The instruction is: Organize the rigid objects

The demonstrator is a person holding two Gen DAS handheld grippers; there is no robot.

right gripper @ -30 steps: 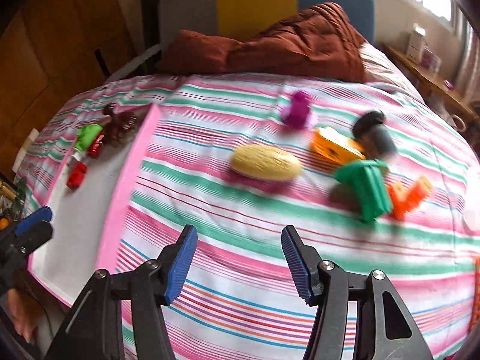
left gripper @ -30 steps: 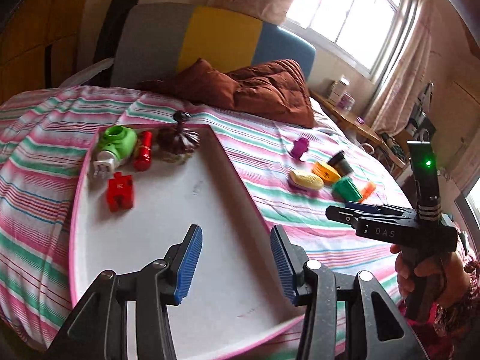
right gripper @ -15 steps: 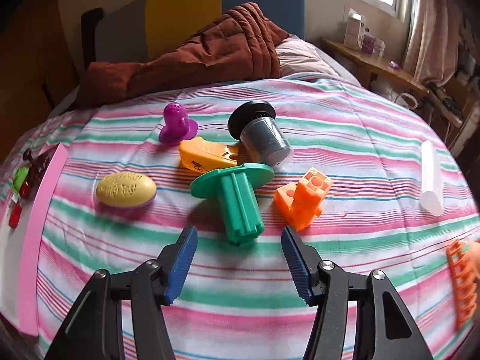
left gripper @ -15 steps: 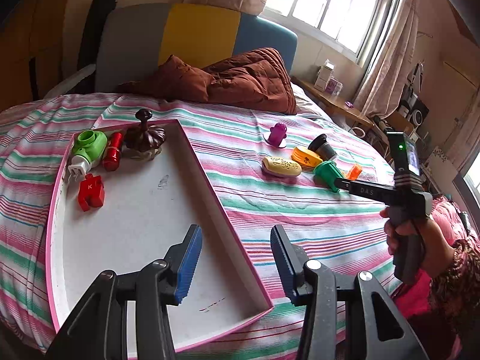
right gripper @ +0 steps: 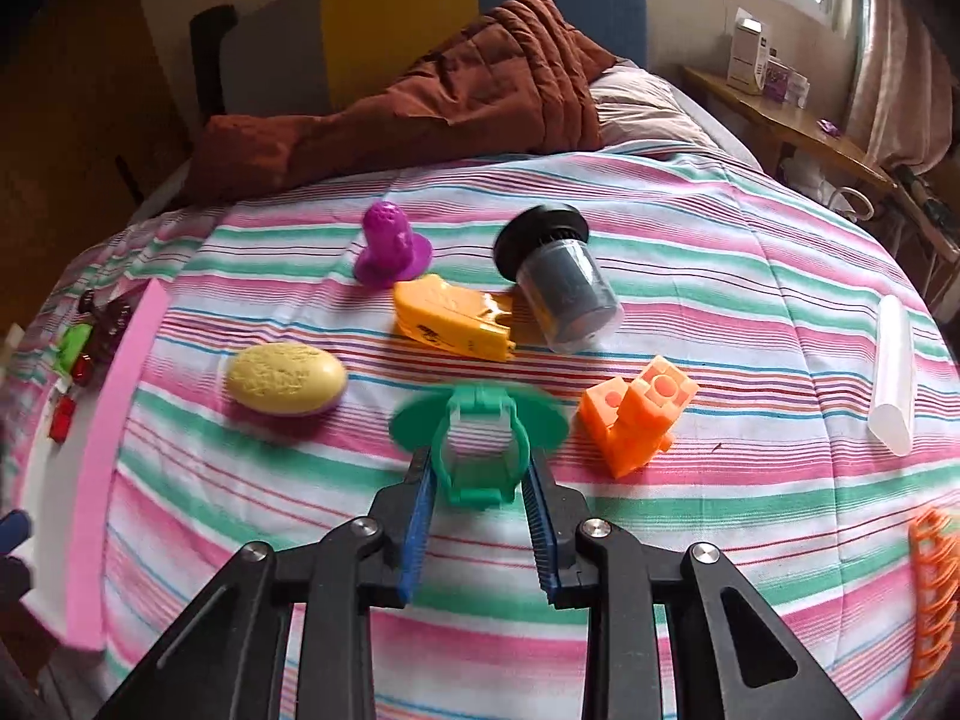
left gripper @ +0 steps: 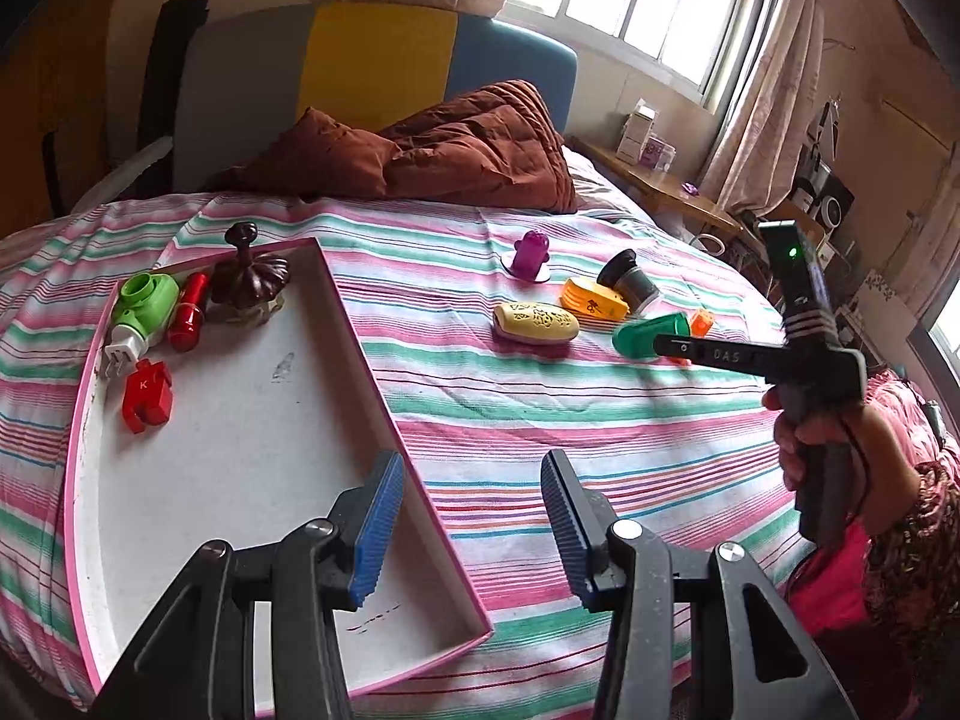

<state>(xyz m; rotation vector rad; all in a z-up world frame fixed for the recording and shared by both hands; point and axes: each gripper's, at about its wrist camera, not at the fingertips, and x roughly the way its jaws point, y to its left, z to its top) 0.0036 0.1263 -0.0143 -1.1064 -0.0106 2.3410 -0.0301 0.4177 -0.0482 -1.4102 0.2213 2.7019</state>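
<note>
The right gripper (right gripper: 478, 483) has just been closing, and its blue pads now clamp the stem of the green toy (right gripper: 478, 435), which lies on the striped bedspread (right gripper: 690, 480) well to the right of the pink-edged tray (left gripper: 384, 360). Around the green toy: an orange block (right gripper: 636, 414) just to its right, a yellow oval (right gripper: 285, 378) to its left, an orange wedge (right gripper: 453, 318) and a dark jar (right gripper: 561, 285) beyond it, a purple piece (right gripper: 390, 246) farther back. The left gripper (left gripper: 471, 531) hangs with its jaws apart and nothing between them, over the tray's near right edge. In the tray's far corner sit a green plug (left gripper: 144, 306), a red tube (left gripper: 189, 312), a red block (left gripper: 146, 395) and a brown knobbed lid (left gripper: 249, 276).
</note>
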